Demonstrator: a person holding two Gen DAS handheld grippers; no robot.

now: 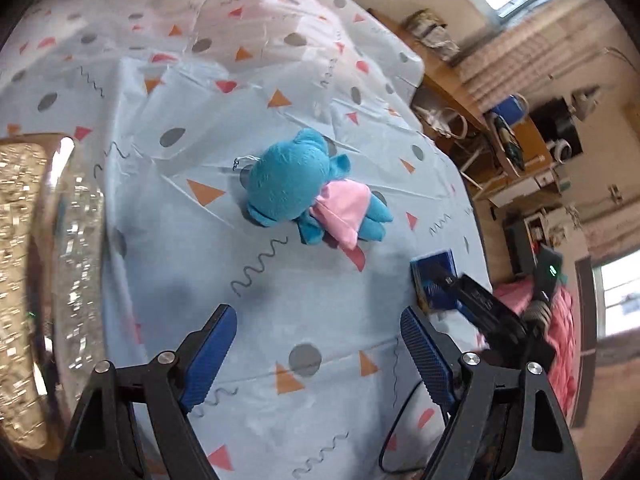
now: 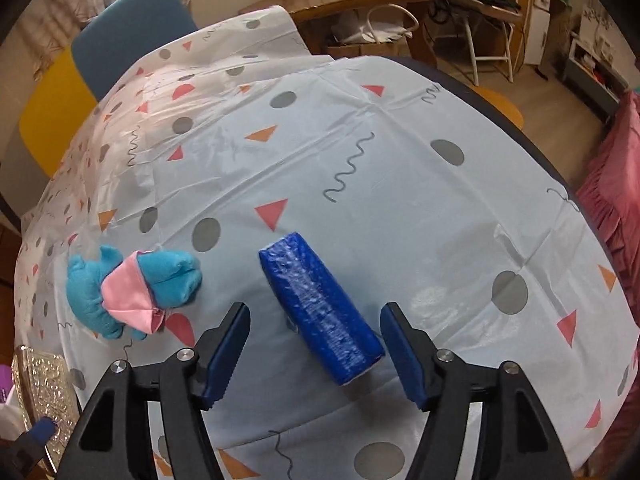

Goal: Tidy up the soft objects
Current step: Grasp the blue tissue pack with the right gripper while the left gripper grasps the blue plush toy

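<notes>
The blue foam block lies on the patterned tablecloth between the pads of the right gripper. The jaws stand apart and touch neither side. The block's long axis runs diagonally, near end toward the right pad, so a slight wrist roll would likely square the grip. The blue plush toy in its pink dress lies ahead of the left gripper, also standing apart and empty, with bare cloth between. The table edge is close beyond the block; a glittery tray stands at far left.
</notes>
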